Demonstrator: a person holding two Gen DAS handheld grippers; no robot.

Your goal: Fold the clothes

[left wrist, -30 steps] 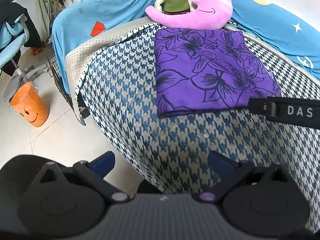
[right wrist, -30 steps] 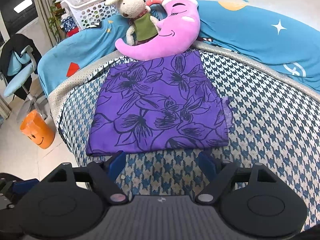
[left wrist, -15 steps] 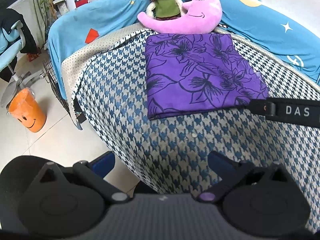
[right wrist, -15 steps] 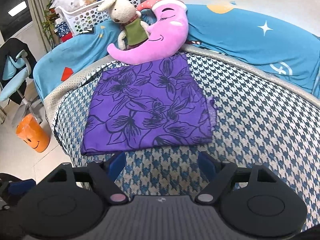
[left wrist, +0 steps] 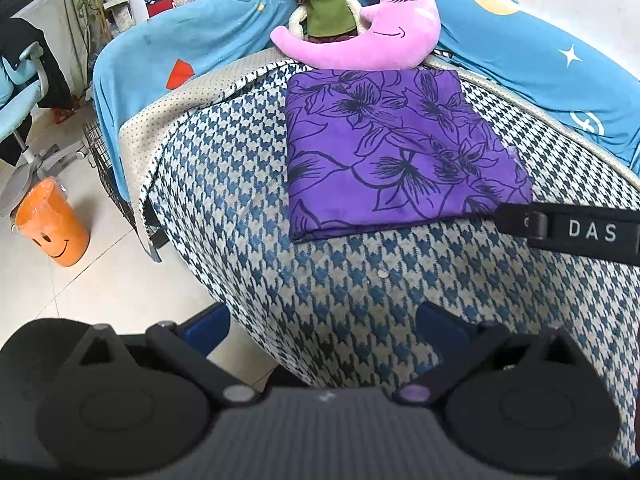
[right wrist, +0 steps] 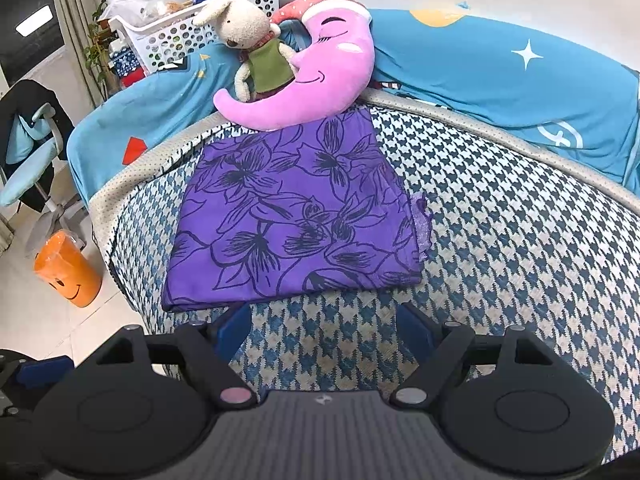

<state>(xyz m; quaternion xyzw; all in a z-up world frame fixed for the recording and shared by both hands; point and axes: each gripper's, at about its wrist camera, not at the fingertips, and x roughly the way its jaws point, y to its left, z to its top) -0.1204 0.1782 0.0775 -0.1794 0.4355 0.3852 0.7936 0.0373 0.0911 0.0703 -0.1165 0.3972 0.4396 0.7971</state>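
A purple cloth with black flower outlines (left wrist: 400,152) (right wrist: 292,216) lies folded flat in a rectangle on the houndstooth bed cover (left wrist: 340,300) (right wrist: 500,240). My left gripper (left wrist: 324,320) hangs open over the bed's near left edge, well short of the cloth. In front of the cloth's near edge my right gripper (right wrist: 324,320) is open too, with nothing between its fingers. The right gripper's black body marked DAS (left wrist: 580,232) juts in from the right in the left wrist view, over the cloth's near right corner.
A pink moon pillow (right wrist: 320,80) and a stuffed rabbit (right wrist: 256,44) rest against the cloth's far edge. Blue bedding (right wrist: 500,72) runs along the back, with a white basket (right wrist: 188,32) behind it. On the floor to the left stand an orange bin (left wrist: 52,228) and a chair (left wrist: 24,92).
Both grippers have pulled back and up from the cloth, so more of the bed shows in the right wrist view. The cloth has not moved. Both grippers stay open.
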